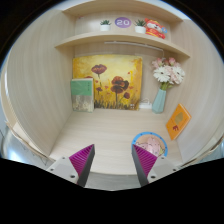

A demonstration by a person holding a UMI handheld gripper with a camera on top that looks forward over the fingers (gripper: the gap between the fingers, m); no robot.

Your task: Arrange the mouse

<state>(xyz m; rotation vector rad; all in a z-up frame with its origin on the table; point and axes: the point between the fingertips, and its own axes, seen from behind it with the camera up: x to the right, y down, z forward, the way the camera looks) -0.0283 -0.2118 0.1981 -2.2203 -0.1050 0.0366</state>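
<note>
The gripper [113, 160] has its fingers spread apart with nothing between them. No mouse shows anywhere on the bench [105, 130] before the flower painting [108, 82]; possibly hidden below, so arranging looks unstarted.

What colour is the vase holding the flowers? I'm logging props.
Light blue vase, seen in the gripper view, beyond the open gripper.

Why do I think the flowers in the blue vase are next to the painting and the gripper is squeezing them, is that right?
Not quite. The flowers do stand in the blue vase beside the painting, but the gripper is not squeezing them. The gripper view shows its fingers open and empty, with the flowers far beyond them.
</note>
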